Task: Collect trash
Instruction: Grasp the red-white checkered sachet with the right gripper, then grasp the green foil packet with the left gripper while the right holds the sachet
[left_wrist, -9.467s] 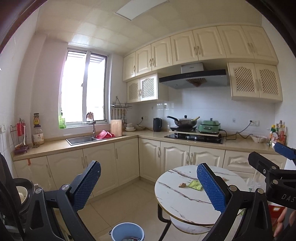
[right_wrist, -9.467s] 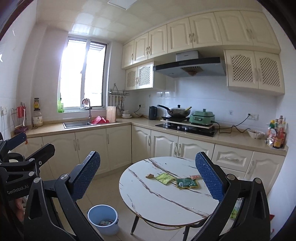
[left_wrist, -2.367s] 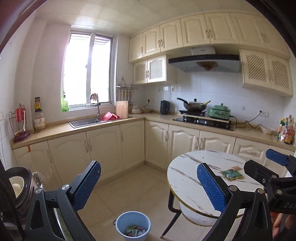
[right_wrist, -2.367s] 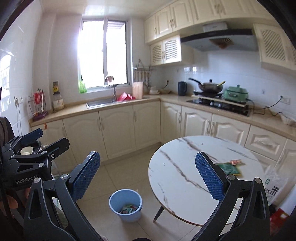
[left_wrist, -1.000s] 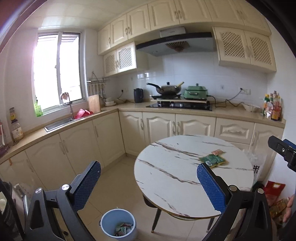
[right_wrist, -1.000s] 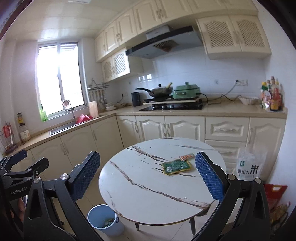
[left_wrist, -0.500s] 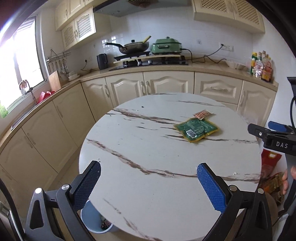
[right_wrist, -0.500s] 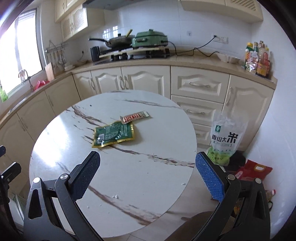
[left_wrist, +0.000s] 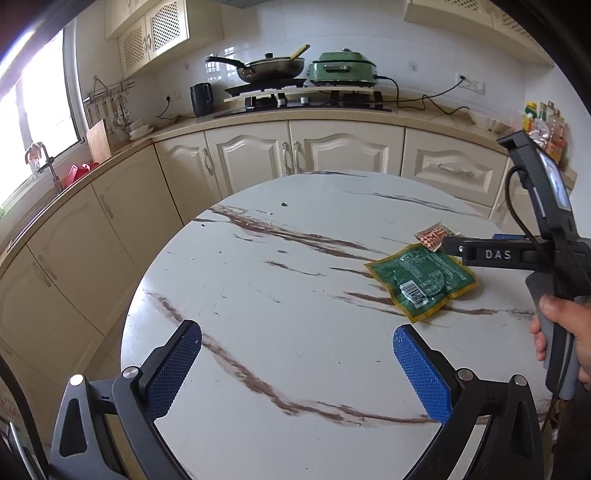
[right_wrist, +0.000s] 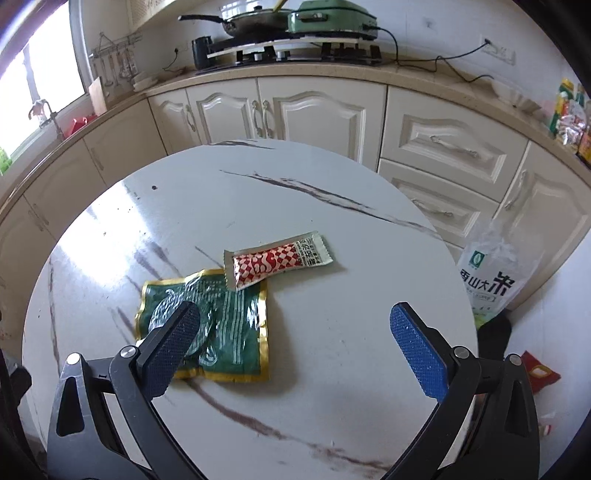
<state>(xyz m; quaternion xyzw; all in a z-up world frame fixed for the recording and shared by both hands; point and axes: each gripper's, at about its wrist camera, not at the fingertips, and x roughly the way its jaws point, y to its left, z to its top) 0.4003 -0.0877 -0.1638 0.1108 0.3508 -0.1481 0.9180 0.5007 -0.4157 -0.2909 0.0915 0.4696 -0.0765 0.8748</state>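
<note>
A green and gold flat wrapper (right_wrist: 221, 325) lies on the round white marble table (right_wrist: 332, 369), with a red and white sachet (right_wrist: 277, 260) overlapping its far corner. My right gripper (right_wrist: 295, 343) is open and empty just above them, its left finger over the green wrapper. In the left wrist view the green wrapper (left_wrist: 421, 282) and the sachet (left_wrist: 436, 234) lie at the right of the table (left_wrist: 277, 314). My left gripper (left_wrist: 295, 363) is open and empty over the table's near middle. The right gripper's body (left_wrist: 517, 254) shows beside the wrappers.
Cream cabinets (left_wrist: 258, 162) and a counter with a hob, wok (left_wrist: 266, 68) and green cooker (left_wrist: 343, 68) curve behind the table. A rice bag (right_wrist: 487, 273) and red packets (right_wrist: 539, 373) sit on the floor to the right of the table.
Both grippers have moved forward and tilted down over the table. The wrappers are now much closer, right under my right gripper. The blue bin has left both views.
</note>
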